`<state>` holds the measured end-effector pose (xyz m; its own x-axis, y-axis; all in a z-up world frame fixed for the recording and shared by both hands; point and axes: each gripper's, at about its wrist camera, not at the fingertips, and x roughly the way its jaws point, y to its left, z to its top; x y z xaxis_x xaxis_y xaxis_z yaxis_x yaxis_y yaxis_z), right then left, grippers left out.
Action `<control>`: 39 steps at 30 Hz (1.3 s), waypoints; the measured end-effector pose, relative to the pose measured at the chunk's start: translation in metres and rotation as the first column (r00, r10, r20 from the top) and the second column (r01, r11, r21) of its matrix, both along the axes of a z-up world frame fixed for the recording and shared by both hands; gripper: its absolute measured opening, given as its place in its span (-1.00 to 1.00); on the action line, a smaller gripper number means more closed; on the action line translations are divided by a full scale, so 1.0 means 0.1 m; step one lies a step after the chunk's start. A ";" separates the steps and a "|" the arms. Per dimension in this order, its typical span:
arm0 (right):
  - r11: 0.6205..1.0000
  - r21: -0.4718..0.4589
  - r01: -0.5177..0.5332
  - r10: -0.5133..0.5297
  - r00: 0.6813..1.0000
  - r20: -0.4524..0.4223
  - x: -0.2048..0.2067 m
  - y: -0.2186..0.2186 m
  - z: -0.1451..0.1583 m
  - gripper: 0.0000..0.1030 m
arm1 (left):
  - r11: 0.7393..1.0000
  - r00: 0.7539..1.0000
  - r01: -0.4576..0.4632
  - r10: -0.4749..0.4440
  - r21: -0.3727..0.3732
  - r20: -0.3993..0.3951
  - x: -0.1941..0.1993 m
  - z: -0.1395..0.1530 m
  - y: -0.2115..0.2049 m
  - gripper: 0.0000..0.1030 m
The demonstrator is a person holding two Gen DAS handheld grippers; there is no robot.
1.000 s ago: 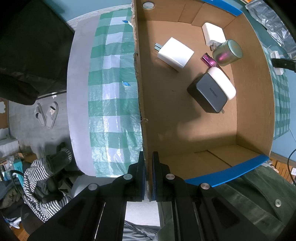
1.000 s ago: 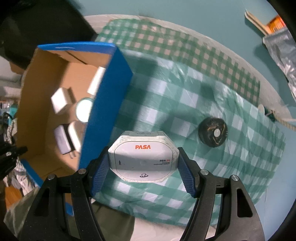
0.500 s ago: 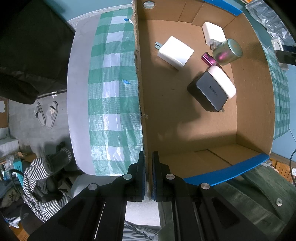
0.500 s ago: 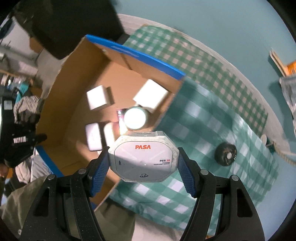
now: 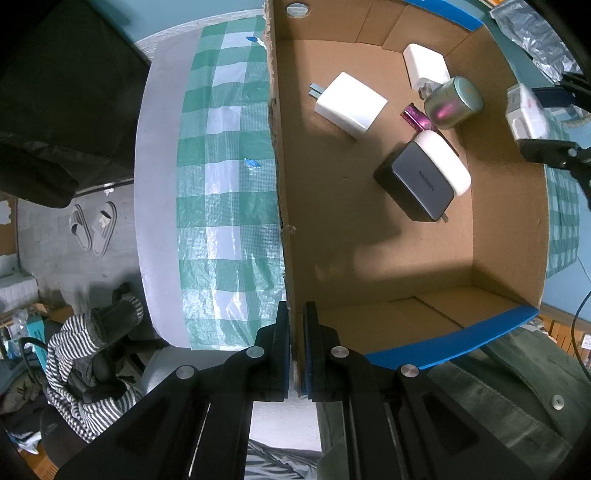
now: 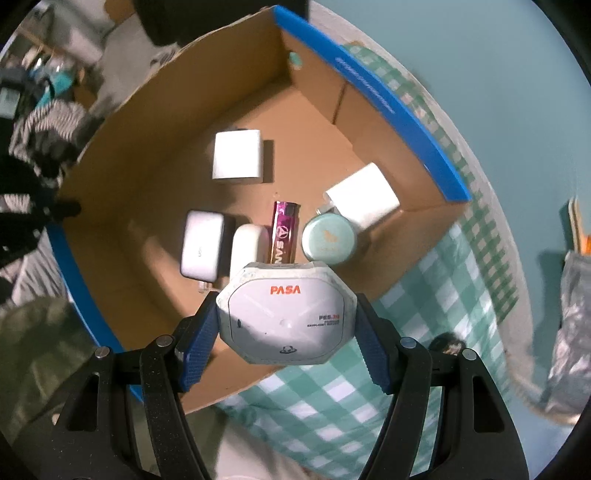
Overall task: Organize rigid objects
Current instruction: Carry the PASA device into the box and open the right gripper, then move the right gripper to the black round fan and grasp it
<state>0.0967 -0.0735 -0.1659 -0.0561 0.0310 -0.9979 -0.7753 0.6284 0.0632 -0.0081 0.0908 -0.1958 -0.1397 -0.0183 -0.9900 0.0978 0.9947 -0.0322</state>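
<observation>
White PASA case [image 6: 286,314] now above box rim [image 6: 399,110]

Matt brown cardboard box [image 5: 509,236] with torn rough edge, glossy crinkled plastic checked tablecloth [image 5: 225,206], smooth white plastic chargers [image 5: 351,103], shiny metallic round tin [image 5: 452,103], matt grey plastic adapter [image 5: 417,181], crinkly silver foil bag [image 5: 532,33]
</observation>
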 end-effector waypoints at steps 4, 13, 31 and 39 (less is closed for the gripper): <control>0.998 -0.021 -0.052 0.052 0.999 0.006 -0.04 0.08 -0.06 0.36 | 1.000 1.000 0.000 0.000 0.000 0.000 0.00 0.00 0.00 -0.88; 0.997 -0.035 -0.070 0.070 0.998 0.002 -0.06 0.05 -0.21 0.36 | 1.000 1.000 -0.004 0.004 0.003 -0.003 0.00 -0.01 0.00 -0.88; 0.999 0.039 0.027 -0.029 0.998 0.049 0.06 -0.08 0.15 0.36 | 1.000 1.000 0.004 -0.004 0.005 -0.002 0.00 0.00 -0.02 -0.88; 0.992 0.062 0.111 -0.114 0.991 0.064 0.14 -0.32 0.29 0.36 | 1.000 1.000 0.006 -0.006 0.004 -0.003 0.00 0.00 -0.01 -0.88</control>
<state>0.1105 -0.1050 -0.1367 0.0179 0.0912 -0.9957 -0.7036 0.7087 0.0523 -0.0084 0.0894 -0.1955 -0.1422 -0.0137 -0.9897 0.1034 0.9942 -0.0286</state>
